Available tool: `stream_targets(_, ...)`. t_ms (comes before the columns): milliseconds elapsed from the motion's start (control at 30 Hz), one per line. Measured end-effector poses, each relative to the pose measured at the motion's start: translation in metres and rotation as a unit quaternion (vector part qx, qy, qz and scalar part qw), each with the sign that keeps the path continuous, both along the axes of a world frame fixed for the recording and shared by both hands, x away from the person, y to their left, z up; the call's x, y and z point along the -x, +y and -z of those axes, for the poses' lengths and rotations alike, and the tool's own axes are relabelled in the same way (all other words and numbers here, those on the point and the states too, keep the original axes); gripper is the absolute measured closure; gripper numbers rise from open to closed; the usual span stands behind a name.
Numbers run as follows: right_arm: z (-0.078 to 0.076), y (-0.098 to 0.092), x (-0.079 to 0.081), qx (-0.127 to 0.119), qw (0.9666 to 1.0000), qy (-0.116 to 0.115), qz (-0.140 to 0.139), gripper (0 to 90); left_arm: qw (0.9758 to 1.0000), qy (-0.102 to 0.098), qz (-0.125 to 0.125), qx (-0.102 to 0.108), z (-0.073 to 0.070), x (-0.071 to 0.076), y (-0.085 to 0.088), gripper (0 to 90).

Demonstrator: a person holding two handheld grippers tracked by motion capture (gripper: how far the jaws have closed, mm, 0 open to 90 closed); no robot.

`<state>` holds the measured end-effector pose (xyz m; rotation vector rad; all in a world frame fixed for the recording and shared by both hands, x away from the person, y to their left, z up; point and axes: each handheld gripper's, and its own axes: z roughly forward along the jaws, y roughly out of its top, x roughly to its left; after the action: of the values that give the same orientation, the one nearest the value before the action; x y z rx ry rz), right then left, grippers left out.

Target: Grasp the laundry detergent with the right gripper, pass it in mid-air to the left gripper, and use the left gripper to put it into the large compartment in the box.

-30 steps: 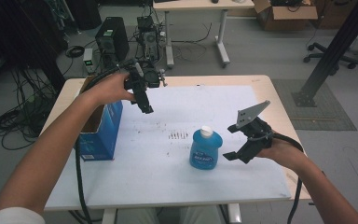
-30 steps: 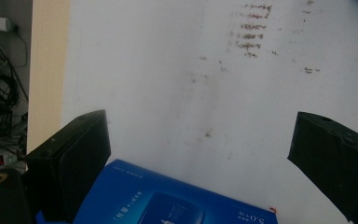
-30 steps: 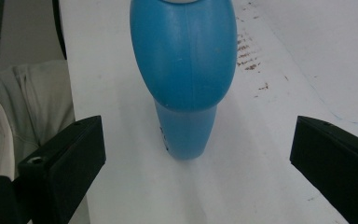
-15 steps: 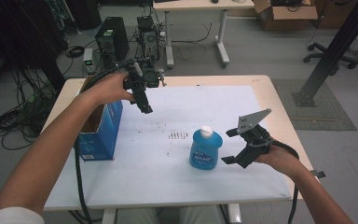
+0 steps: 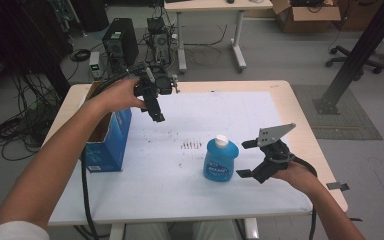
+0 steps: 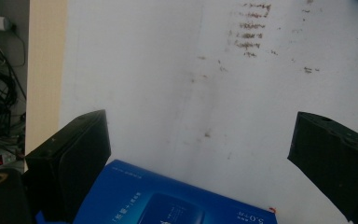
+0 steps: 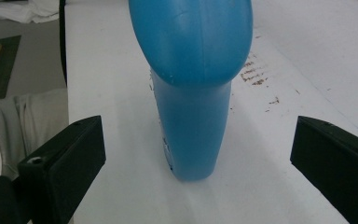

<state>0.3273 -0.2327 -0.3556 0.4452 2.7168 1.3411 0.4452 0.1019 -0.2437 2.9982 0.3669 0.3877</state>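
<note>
Blue box (image 5: 105,137), desk's (image 5: 280,95) left edge, top open; lettering unreadable. Left gripper (image 5: 156,114) above, jaws wide, empty. Blue bottle (image 5: 220,159), upright, white cap up, near front edge; label unreadable. Right gripper (image 5: 247,158) beside it, jaws wide, empty.

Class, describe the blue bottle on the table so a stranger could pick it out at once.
Start at the table with its white sheet. Near the front edge, right of the middle, the blue bottle stands upright just ahead of the right tool, whose jaws are spread. Unlike the open-topped blue box at the left edge, it is rounded plastic with a white cap.
</note>
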Motion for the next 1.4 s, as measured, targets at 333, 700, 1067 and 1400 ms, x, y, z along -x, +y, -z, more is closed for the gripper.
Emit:
stream_targets(333,0.007,0.0,0.0,-0.02,0.9998,-0.005,0.004,2.8,1.0,0.002,0.001,-0.001,0.001,0.0,-0.001,5.7)
stream_targets(700,0.02,0.005,0.0,-0.036,0.9993,-0.005,0.007,2.9,1.0,0.002,0.001,-0.001,0.002,0.0,-0.002,5.7)
stream_targets(1067,0.027,0.02,-0.004,-0.041,0.9991,-0.007,0.003,3.0,1.0,0.001,-0.002,-0.001,0.001,0.0,0.0,5.8)
stream_targets(1400,0.035,0.032,-0.005,-0.058,0.9982,-0.013,0.005,3.4,1.0,0.001,0.0,-0.002,0.001,0.0,-0.002,5.8)
